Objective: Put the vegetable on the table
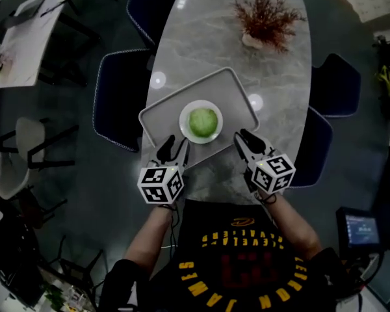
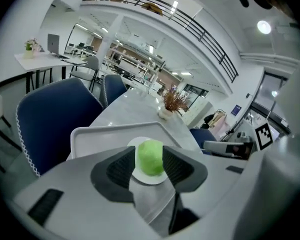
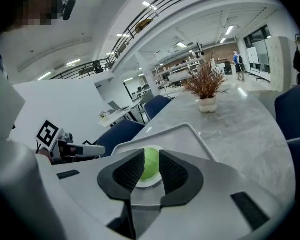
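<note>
A round green vegetable (image 1: 203, 121) lies on a small white plate (image 1: 184, 119) in the middle of a grey tray (image 1: 234, 90) on the marble table (image 1: 208, 31). My left gripper (image 1: 175, 143) hovers at the tray's near left edge, open, with nothing between its jaws. My right gripper (image 1: 242, 137) sits at the tray's near right edge, also open and empty. In the left gripper view the vegetable (image 2: 150, 156) shows beyond the gap of the left gripper (image 2: 149, 153). In the right gripper view the vegetable (image 3: 151, 165) lies past the right gripper (image 3: 151, 159), apart from it.
A dried plant in a small pot (image 1: 266, 18) stands at the table's far end. Blue chairs flank the table on the left (image 1: 120, 96) and on the right (image 1: 338, 83). Bare marble lies on both sides of the tray and beyond it.
</note>
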Action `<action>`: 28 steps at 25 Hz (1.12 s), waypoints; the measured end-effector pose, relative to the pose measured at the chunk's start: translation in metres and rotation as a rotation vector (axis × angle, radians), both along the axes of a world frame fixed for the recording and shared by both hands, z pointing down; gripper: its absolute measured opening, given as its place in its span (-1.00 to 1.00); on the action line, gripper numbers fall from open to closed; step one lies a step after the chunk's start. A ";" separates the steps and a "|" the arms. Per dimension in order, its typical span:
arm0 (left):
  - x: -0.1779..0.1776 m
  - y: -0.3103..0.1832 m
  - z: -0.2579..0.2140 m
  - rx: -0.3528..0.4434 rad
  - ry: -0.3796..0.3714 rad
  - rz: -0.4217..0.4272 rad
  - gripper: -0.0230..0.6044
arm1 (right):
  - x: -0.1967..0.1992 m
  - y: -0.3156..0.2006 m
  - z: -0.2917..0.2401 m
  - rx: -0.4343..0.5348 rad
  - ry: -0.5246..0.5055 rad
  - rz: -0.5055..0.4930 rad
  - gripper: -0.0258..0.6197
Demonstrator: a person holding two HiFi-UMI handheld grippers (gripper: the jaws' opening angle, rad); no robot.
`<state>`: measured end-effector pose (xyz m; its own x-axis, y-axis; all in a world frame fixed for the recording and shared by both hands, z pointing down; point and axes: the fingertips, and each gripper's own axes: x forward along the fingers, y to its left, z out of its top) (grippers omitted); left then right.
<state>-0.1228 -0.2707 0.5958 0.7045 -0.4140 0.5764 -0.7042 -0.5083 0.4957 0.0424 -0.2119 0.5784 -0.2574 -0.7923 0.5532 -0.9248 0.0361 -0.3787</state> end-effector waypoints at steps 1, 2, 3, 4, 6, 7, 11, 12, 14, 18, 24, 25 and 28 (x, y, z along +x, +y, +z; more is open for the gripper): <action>0.002 -0.002 0.010 -0.017 -0.010 0.019 -0.42 | 0.001 -0.002 0.012 -0.026 0.004 0.001 -0.69; 0.004 -0.003 0.019 -0.040 -0.014 0.034 -0.42 | 0.002 -0.004 0.024 -0.052 0.010 0.001 -0.69; 0.006 -0.004 0.027 -0.065 -0.016 0.045 -0.42 | 0.004 -0.005 0.035 -0.077 0.014 0.003 -0.69; 0.007 -0.005 0.035 -0.087 -0.018 0.051 -0.42 | 0.005 -0.006 0.044 -0.100 0.015 0.008 -0.69; 0.006 -0.008 0.045 -0.125 -0.028 0.054 -0.42 | 0.006 -0.008 0.056 -0.142 0.002 0.014 -0.69; 0.005 -0.009 0.049 -0.145 -0.031 0.050 -0.42 | 0.004 -0.009 0.061 -0.163 -0.009 0.013 -0.69; 0.005 -0.006 0.066 -0.232 -0.044 0.038 -0.42 | -0.006 -0.010 0.077 -0.242 -0.064 -0.002 -0.69; 0.005 -0.005 0.071 -0.254 -0.051 0.036 -0.42 | -0.007 -0.011 0.082 -0.259 -0.076 -0.002 -0.69; 0.006 -0.006 0.080 -0.289 -0.066 0.032 -0.42 | -0.007 -0.016 0.090 -0.294 -0.082 0.005 -0.69; 0.008 -0.006 0.087 -0.324 -0.077 0.032 -0.42 | -0.004 -0.017 0.103 -0.378 -0.049 0.024 -0.69; 0.011 -0.009 0.090 -0.327 -0.054 0.035 -0.43 | -0.009 -0.021 0.115 -0.410 -0.079 0.027 -0.69; 0.011 -0.007 0.090 -0.328 -0.051 0.034 -0.43 | -0.010 -0.019 0.114 -0.409 -0.083 0.023 -0.70; 0.009 -0.010 0.096 -0.334 -0.055 0.025 -0.50 | -0.014 -0.020 0.119 -0.417 -0.109 0.009 -0.73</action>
